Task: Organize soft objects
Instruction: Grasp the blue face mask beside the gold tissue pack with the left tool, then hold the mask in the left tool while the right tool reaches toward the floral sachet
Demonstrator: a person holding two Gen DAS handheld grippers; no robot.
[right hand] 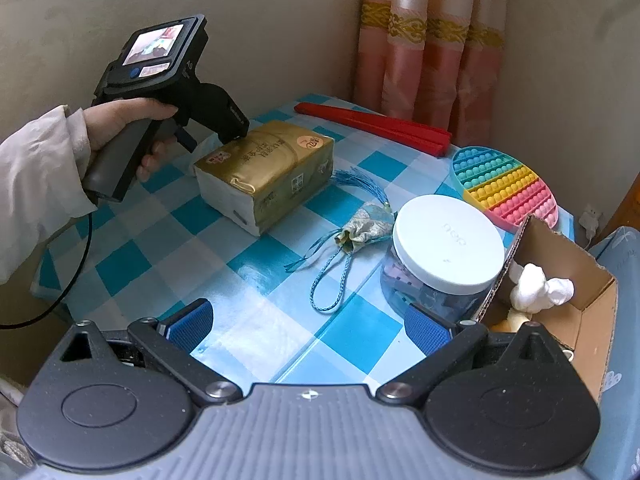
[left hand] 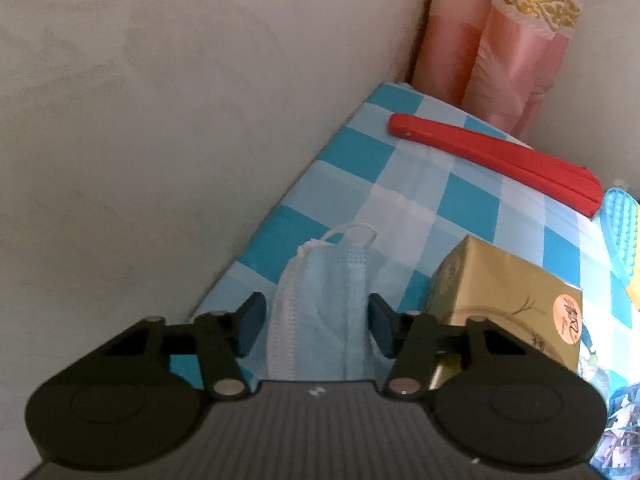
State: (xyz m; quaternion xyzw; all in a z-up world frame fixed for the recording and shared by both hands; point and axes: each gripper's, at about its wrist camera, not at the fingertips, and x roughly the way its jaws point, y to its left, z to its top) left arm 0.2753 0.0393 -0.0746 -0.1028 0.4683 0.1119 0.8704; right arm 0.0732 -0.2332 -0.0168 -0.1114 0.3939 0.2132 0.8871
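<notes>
White jar lid (right hand: 448, 240) with faint grey letters, maybe "deli", not sure, gold tissue pack (right hand: 266, 170) with an orange round label (right hand: 309, 143) and printed Chinese characters, all too small and blurred to read

We see plain beige plaster walls (right hand: 280, 20) meeting in a corner. There hangs a pink satin curtain with a gold patterned band (right hand: 428, 60), behind a table under a blue-and-white checked glossy tablecloth (right hand: 224, 248).

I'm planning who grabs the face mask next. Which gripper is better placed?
Left. The left gripper already straddles the face mask, open. The right gripper hovers open over bare tablecloth.
</notes>
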